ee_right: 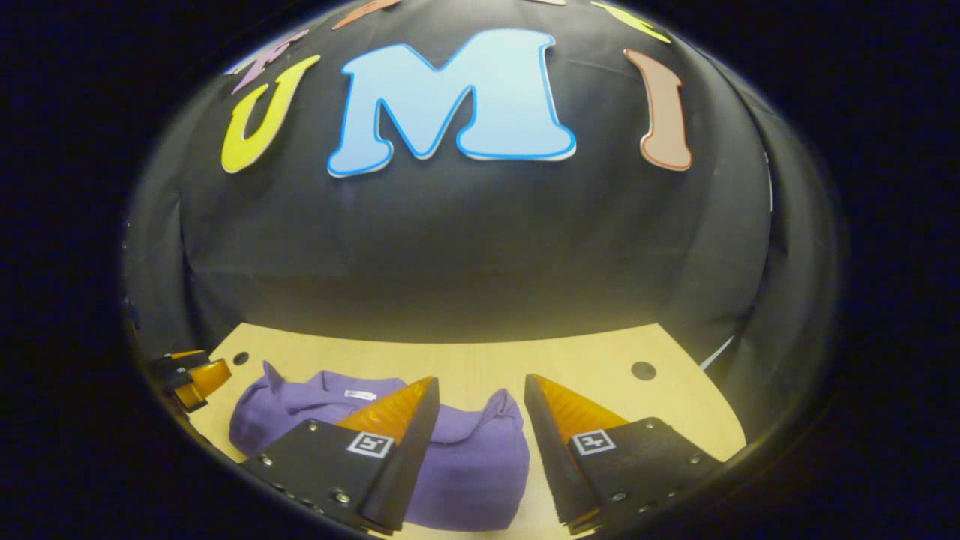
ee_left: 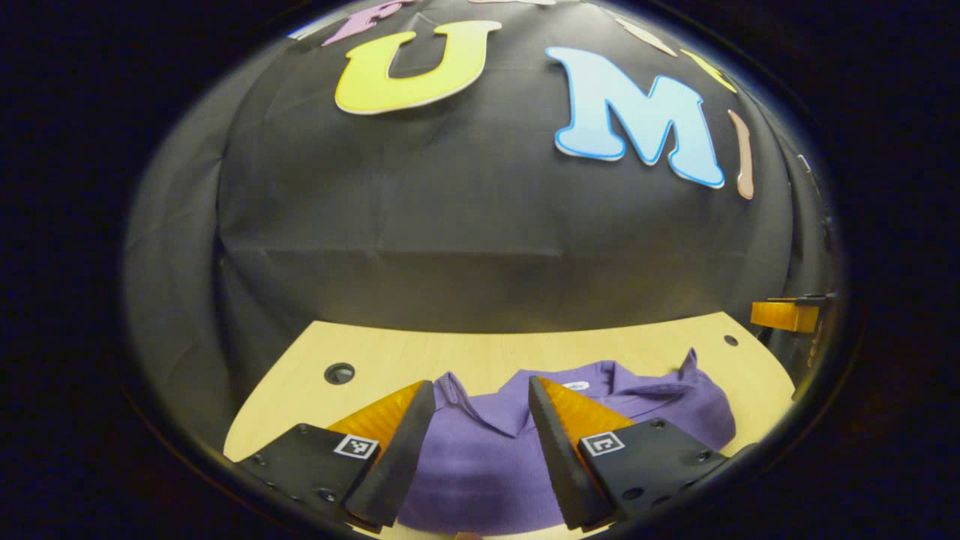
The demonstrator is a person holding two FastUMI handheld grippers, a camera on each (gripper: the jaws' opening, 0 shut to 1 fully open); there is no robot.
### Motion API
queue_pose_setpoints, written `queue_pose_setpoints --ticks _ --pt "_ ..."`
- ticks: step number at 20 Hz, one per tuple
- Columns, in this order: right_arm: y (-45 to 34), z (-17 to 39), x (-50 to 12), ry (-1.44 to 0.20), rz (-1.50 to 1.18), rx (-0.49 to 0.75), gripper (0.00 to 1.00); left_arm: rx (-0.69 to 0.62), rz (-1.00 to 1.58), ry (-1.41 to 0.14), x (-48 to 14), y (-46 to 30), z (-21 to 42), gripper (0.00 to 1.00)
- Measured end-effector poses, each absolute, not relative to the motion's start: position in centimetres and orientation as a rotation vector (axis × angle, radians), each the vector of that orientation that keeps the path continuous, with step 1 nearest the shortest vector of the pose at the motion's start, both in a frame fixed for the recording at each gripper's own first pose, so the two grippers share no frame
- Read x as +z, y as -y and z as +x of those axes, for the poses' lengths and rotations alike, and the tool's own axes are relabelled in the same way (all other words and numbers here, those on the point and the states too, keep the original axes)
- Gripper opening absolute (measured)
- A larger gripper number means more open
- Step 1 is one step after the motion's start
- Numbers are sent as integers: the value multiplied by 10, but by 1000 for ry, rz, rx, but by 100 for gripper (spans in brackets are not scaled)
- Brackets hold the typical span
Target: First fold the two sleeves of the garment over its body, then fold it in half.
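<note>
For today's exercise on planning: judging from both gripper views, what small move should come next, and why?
Probably lower the open right gripper onto the sleeve edge of the purple polo shirt and pinch it. Both grippers, the left gripper too, hover open above the shirt, gripping nothing.

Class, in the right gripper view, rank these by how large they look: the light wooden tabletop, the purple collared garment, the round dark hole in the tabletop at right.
1. Light wooden tabletop.
2. Purple collared garment; partly hidden behind the right gripper.
3. Round dark hole.
</note>
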State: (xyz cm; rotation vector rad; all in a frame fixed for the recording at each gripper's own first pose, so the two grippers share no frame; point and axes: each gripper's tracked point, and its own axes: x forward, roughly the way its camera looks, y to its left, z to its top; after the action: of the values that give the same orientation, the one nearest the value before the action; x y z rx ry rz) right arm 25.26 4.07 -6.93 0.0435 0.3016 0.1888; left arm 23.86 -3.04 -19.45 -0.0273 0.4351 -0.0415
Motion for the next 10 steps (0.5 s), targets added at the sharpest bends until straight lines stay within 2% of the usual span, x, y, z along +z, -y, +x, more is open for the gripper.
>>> queue_pose_setpoints --ticks 2,3,8,9,10 --pt "-31 231 -49 -247 32 184 80 -37 -39 -391 -168 39 220 89" --pt "-26 220 -44 -227 22 181 84 -31 -47 -369 -154 43 210 89" --pt "-5 152 -10 -129 7 206 85 -1 -65 -265 -92 64 153 89" --pt "0 139 -3 -110 13 213 85 4 -58 -239 -78 67 141 93" --pt "4 129 3 -96 24 217 85 4 -50 -215 -66 71 130 89"
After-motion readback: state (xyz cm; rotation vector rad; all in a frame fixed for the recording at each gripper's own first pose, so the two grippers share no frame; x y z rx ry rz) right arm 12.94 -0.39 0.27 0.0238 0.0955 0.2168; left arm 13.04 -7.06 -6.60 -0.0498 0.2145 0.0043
